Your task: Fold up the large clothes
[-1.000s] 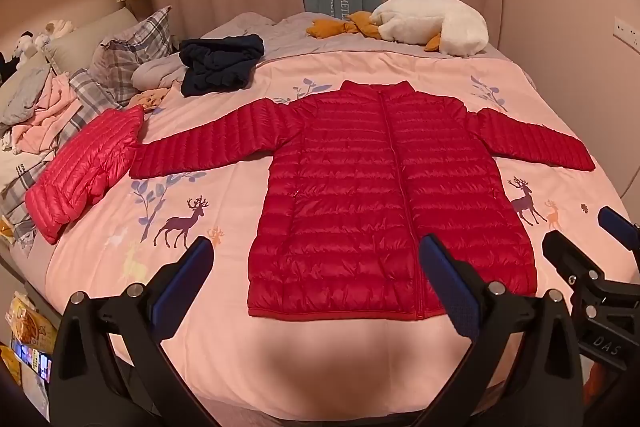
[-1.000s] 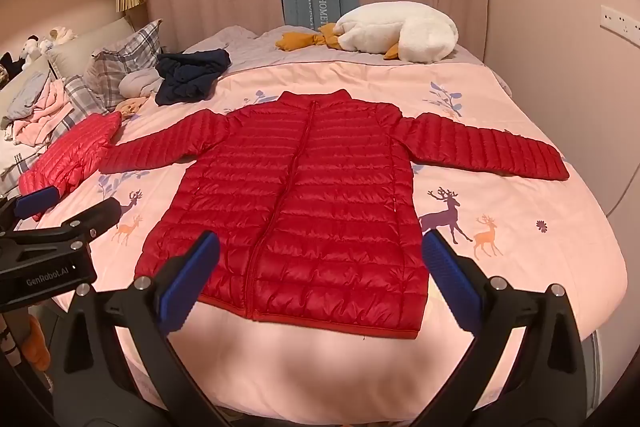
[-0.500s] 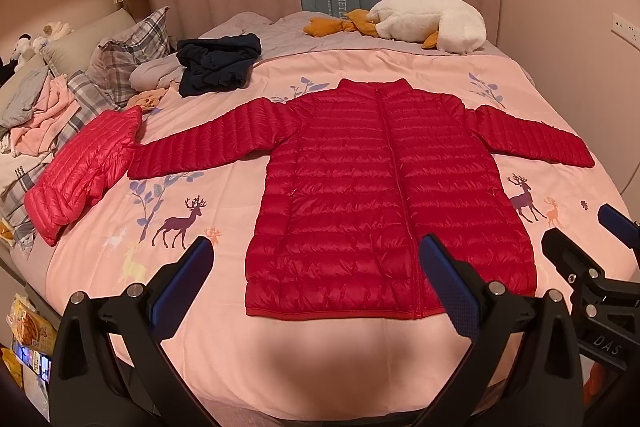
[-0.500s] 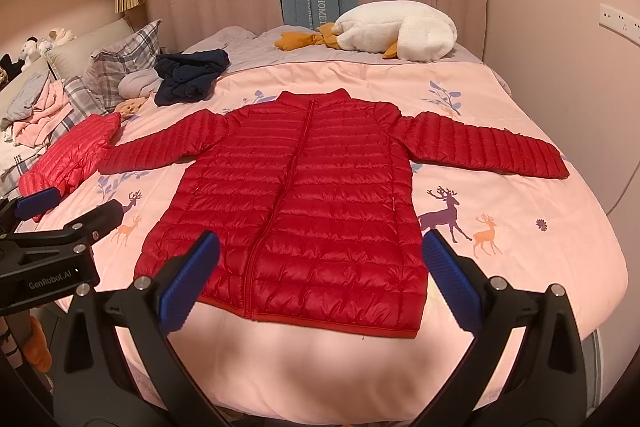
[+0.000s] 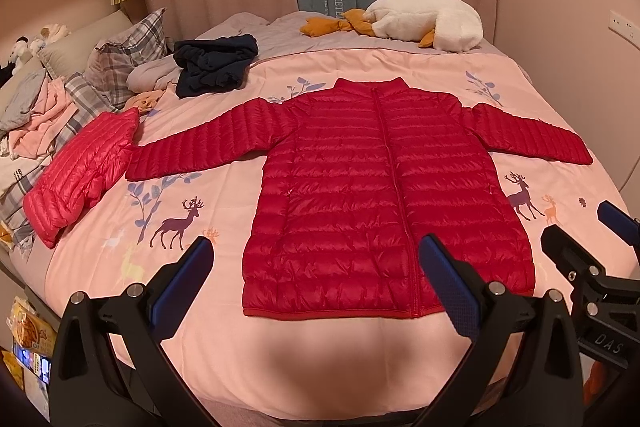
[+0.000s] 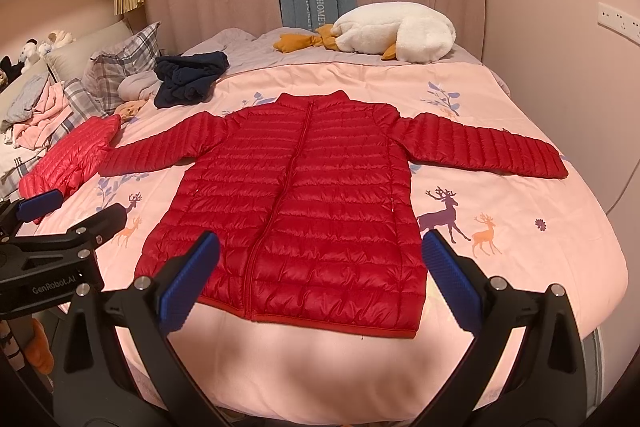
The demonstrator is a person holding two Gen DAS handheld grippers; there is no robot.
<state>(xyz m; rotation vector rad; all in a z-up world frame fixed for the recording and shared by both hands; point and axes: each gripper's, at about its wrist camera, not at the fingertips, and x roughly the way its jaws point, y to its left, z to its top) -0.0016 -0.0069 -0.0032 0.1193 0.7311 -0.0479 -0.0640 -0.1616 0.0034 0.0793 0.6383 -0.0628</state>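
Observation:
A red quilted puffer jacket (image 5: 384, 187) lies flat and zipped on the pink bedspread, collar away from me, both sleeves spread out; it also shows in the right wrist view (image 6: 304, 203). My left gripper (image 5: 320, 275) is open and empty, held above the hem near the bed's front edge. My right gripper (image 6: 320, 271) is open and empty, also over the hem. Each gripper shows at the edge of the other's view.
A folded lighter red jacket (image 5: 80, 175) lies at the left. A dark navy garment (image 5: 216, 65), plaid pillows (image 5: 124, 55) and a clothes pile sit at the back left. A white goose plush (image 5: 428, 21) lies at the back. A wall is at the right.
Both grippers have drifted very slightly; the jacket has not moved and both grippers stay open.

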